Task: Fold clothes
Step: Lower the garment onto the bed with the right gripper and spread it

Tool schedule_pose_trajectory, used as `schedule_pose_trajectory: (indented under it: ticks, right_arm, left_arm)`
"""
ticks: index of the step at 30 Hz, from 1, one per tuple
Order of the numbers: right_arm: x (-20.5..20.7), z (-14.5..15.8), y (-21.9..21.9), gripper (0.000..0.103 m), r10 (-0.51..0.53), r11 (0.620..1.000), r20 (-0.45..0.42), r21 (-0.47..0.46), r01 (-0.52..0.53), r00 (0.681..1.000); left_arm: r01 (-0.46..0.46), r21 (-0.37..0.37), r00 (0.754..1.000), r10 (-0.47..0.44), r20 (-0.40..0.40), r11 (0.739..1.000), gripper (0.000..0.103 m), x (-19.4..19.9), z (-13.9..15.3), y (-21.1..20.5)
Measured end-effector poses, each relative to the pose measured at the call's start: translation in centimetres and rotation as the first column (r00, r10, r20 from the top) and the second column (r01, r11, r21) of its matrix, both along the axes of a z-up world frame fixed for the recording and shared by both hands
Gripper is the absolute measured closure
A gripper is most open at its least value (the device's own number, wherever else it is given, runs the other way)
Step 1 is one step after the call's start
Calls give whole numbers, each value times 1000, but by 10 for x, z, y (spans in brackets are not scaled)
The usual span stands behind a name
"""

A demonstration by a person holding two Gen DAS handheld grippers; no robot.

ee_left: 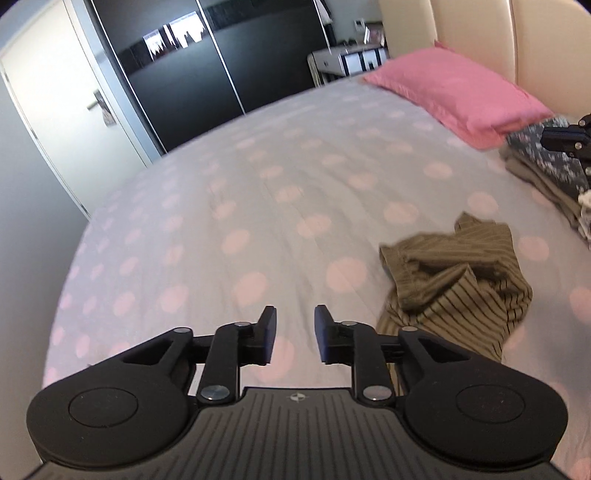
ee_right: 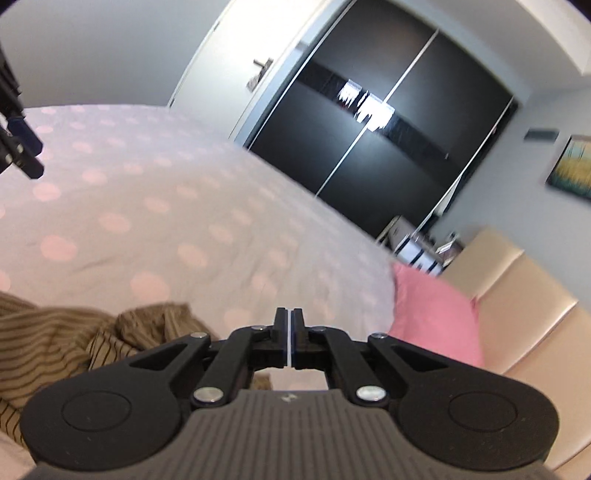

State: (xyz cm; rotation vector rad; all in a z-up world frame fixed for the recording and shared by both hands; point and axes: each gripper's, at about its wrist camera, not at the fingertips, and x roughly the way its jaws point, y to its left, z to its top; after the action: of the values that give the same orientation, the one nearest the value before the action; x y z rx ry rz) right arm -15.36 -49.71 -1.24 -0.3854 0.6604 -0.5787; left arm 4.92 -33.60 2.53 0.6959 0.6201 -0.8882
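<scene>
A crumpled olive-brown striped garment (ee_left: 454,284) lies on the polka-dot bedspread (ee_left: 258,206), to the right of my left gripper (ee_left: 295,334). The left gripper is open and empty, held low over the bedspread. My right gripper (ee_right: 289,338) is shut with nothing between its fingers, held above the bed; the same striped garment (ee_right: 55,339) lies to its lower left. The right gripper also shows at the right edge of the left wrist view (ee_left: 569,142), and the left gripper at the left edge of the right wrist view (ee_right: 18,147).
A pink pillow (ee_left: 454,92) lies against the cream headboard (ee_left: 480,33). A stack of folded clothes (ee_left: 546,166) sits at the right by the pillow. Dark sliding wardrobe doors (ee_left: 207,62) and a white door (ee_left: 62,107) stand beyond the bed.
</scene>
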Motion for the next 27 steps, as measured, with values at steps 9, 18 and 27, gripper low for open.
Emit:
schedule_pose_trajectory:
  ticks: [9,18,27]
  right_arm:
    - [24,-78,-50,63,-14,962,-102,272,41,995]
    - [34,-148,-54,79,3,932,-204,357,71,979]
    - [15,-128,-41,102,-27,926,-214,363,105,976]
  left_arm:
    - [6,47,967,6,-256,999,59,17,-78,-15]
    - [24,127,920,28,-391,992,66,15,-144,-28]
    - [-10,138,936,58,-348,990,103,-1,-122,-5]
